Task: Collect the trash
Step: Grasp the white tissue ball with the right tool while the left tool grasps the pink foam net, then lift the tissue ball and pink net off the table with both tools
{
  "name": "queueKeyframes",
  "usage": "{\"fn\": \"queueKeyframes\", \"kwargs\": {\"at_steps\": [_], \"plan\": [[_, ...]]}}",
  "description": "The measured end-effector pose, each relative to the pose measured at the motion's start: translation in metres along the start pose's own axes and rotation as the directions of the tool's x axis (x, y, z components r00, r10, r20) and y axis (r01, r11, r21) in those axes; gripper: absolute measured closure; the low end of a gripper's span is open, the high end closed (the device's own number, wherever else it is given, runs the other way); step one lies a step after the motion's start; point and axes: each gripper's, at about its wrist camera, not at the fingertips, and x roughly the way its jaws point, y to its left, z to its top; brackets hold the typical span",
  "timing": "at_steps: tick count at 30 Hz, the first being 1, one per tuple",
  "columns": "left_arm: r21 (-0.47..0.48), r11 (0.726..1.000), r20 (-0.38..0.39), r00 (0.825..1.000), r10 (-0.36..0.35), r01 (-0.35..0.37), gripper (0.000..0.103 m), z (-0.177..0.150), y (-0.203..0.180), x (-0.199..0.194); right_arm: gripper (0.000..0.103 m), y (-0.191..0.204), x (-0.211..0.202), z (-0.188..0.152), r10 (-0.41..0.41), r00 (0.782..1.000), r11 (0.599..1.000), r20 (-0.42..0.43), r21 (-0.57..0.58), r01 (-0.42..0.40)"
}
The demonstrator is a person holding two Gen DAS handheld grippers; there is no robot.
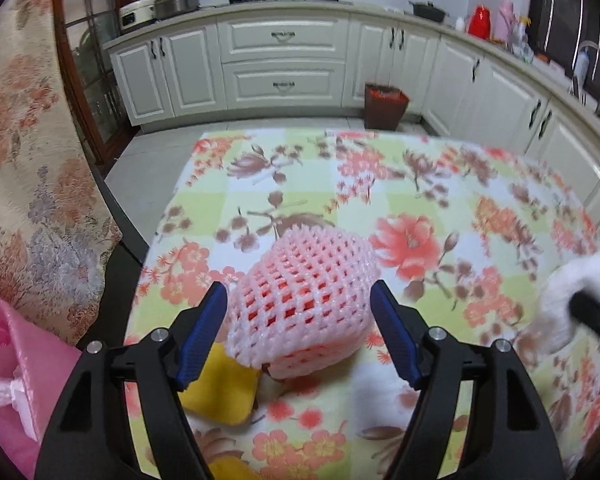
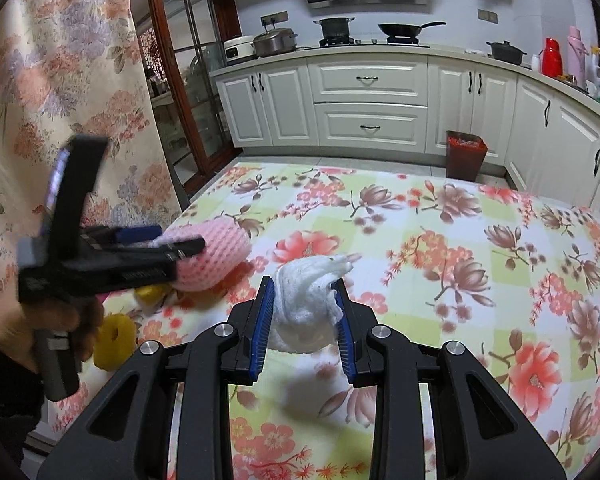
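Kitchen cabinets ring a table (image 2: 480,240) under a flowered cloth, and I work over its near end. My right gripper (image 2: 304,312) is clamped on a crumpled white tissue (image 2: 306,300), lifted clear of the cloth with its shadow beneath. My left gripper (image 1: 300,328) stands open, its blue pads either side of the pink foam fruit net (image 1: 304,300) without pressing it; the net lies on the table right between them, its near edge over a yellow piece (image 1: 220,384). Squeezing too high on that springy mesh could let it pop out or drag the yellow piece along. The tissue is pinched low, so its loose top could tear or slip free on the way. A pink bag (image 1: 16,364) gapes at my left, off the table's edge; a dark bin (image 2: 464,156) sits well away by the cabinets.
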Motion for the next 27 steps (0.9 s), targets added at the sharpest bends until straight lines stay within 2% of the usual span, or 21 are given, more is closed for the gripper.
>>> {"fn": "queueKeyframes", "kwargs": {"at_steps": [2,3,4,9,18,27], "plan": [[0.023,1.0,-0.021,1.0,0.0,0.0,0.032,-0.002,-0.004,0.008,0.074,0.001,-0.001,0.003,0.003,1.0,1.0,0.005,-0.001,-0.003],[0.045,0.999,-0.031,0.999,0.008,-0.007,0.038,-0.004,-0.008,0.011,0.074,0.001,-0.001,0.004,0.004,1.0,1.0,0.008,-0.003,-0.004],[0.059,0.998,-0.04,0.999,0.012,-0.009,0.049,-0.005,-0.011,0.014,0.074,0.002,-0.001,0.005,0.005,1.0,1.0,0.01,-0.004,-0.005],[0.067,0.998,-0.052,0.999,-0.01,0.014,0.072,-0.009,-0.015,0.012,0.074,0.008,-0.004,0.011,0.008,1.0,1.0,0.022,-0.013,-0.008],[0.007,0.997,0.032,0.996,-0.081,0.081,0.073,-0.01,-0.005,-0.037,0.074,0.019,-0.01,0.019,0.012,0.999,0.999,0.038,-0.033,-0.011],[-0.027,0.995,0.106,0.99,-0.094,0.098,0.073,-0.014,0.006,-0.08,0.074,0.033,-0.018,0.023,0.019,0.999,0.998,0.051,-0.054,-0.016]]}}
